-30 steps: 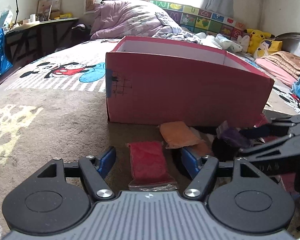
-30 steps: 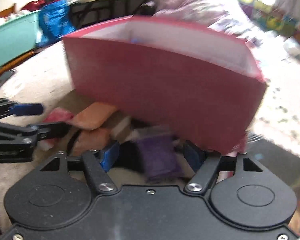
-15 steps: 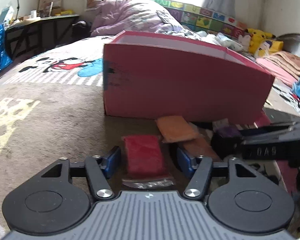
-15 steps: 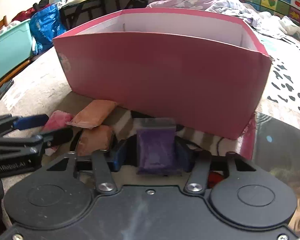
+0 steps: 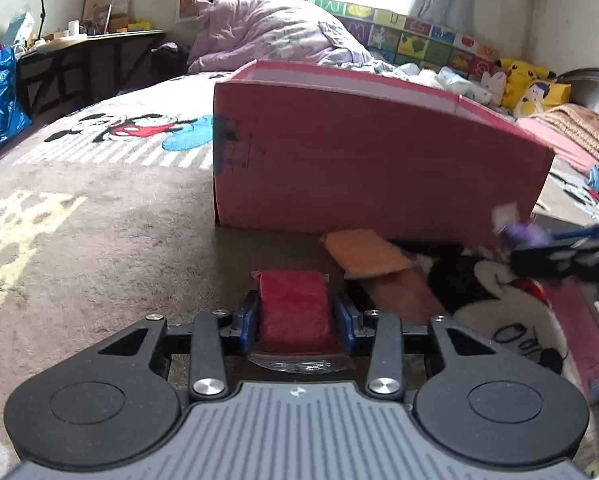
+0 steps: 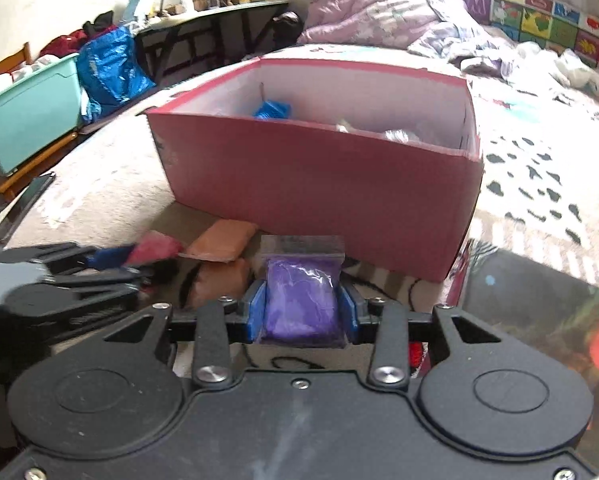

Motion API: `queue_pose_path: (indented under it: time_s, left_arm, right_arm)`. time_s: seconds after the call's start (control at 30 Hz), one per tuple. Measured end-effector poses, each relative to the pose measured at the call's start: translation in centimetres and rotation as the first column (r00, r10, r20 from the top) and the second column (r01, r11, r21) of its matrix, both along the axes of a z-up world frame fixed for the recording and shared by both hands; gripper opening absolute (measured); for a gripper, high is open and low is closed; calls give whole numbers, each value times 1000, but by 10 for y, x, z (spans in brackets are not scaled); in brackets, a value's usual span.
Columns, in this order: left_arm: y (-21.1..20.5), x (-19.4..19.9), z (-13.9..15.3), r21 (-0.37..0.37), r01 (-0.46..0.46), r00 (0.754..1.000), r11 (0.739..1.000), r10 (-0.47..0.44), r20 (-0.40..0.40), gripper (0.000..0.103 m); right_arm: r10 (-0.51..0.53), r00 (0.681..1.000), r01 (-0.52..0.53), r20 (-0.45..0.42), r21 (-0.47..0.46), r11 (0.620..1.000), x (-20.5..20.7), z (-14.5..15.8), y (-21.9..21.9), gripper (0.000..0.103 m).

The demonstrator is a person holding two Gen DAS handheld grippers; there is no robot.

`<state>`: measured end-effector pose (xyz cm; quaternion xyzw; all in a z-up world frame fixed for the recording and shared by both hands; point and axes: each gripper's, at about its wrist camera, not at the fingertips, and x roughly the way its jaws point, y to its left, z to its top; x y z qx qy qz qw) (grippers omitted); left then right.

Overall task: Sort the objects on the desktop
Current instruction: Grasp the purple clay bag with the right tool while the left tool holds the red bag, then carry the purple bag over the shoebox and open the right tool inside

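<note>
Claws [image 5: 295, 316] [image 6: 301, 312] clamped on red packet [image 5: 292, 308] and purple packet [image 6: 301, 304], orange packets [image 5: 365, 252] beside, pink box [image 6: 319, 176] ahead.

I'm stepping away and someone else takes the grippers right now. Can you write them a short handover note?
Left gripper: jaws have just been closing, now shut on the red packet, which looks to be still on the blanket.
Right gripper: shut on the purple packet, in front of the pink box.
Done: a blue packet and other bits lie in the box.
Left: box both held packets, then the two orange packets beside it.
</note>
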<state>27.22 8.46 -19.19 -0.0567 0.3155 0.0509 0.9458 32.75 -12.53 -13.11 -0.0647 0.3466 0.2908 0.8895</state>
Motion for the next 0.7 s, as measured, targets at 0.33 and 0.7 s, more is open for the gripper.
queue_pose_path:
  time_s: [0.33, 0.7]
  left_arm:
    - [-2, 0, -3, 14, 1, 1000, 1000, -1, -1, 38]
    - [-11, 2, -6, 65, 6, 1000, 998, -6, -4, 38]
  right_arm:
    - [38, 999, -40, 34, 73, 997, -11, 40, -9, 38]
    - [34, 997, -41, 62, 122, 992, 21, 69, -3, 38]
